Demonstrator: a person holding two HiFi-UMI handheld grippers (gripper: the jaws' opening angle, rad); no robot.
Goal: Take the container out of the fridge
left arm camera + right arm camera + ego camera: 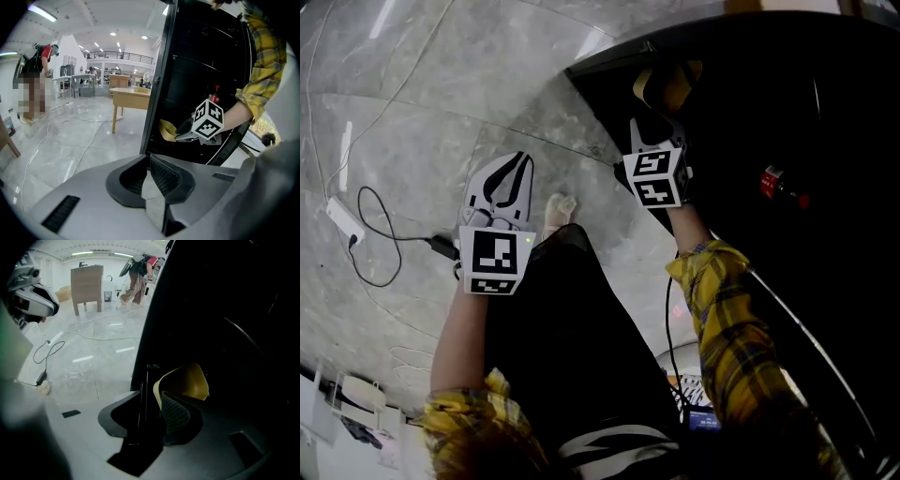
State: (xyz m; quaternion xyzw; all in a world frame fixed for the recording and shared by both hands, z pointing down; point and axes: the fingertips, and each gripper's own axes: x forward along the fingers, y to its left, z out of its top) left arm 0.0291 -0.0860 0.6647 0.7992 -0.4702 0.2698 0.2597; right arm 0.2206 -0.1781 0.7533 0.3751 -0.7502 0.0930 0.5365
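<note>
A yellow container [668, 84] lies inside the dark open fridge [825, 103], close to its left edge. My right gripper [661, 117] reaches into the fridge right at it. In the right gripper view the container [190, 380] stands at the jaw tips, its rim running down between the two jaws of the right gripper [157, 411]. The rim lies along the right pad [176, 418], with a dark gap on its other side. My left gripper [517, 161] hangs over the floor outside the fridge, and its jaws [151, 180] meet with nothing between them.
A red-capped bottle [778, 185] stands deeper in the fridge, to the right. A white power strip [342, 220] and black cables lie on the pale floor at the left. Farther off are a wooden table [129, 98] and a person [35, 79].
</note>
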